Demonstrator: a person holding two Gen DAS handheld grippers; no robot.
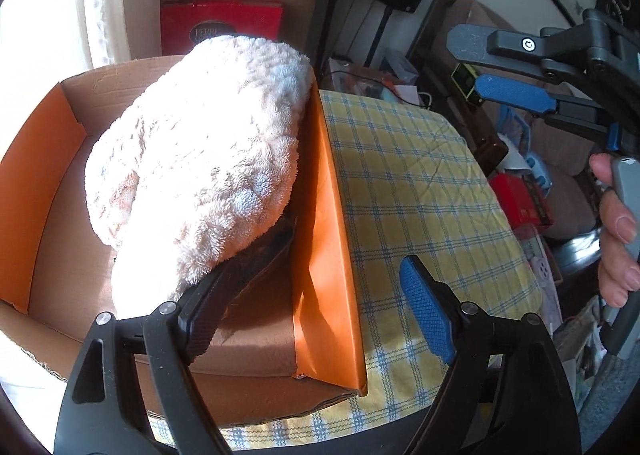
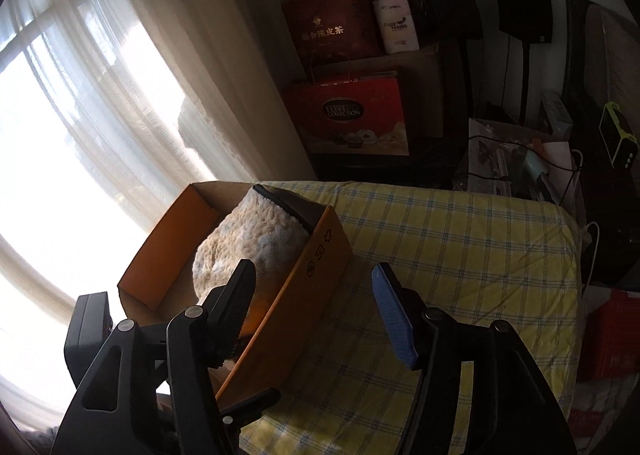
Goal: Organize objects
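Fluffy white slipper lying tilted inside orange cardboard box on checked tabletop, left gripper fingers spread apart straddling box wall, right gripper fingers likewise released, gripping nothing.

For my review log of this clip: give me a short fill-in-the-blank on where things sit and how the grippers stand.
1. The fluffy white plush slipper lies inside the orange cardboard ____.
2. That box sits on a yellow ____ cloth.
3. The left gripper has its jaws ____.
4. The right gripper holds ____.

Missing words: box; checked; open; nothing
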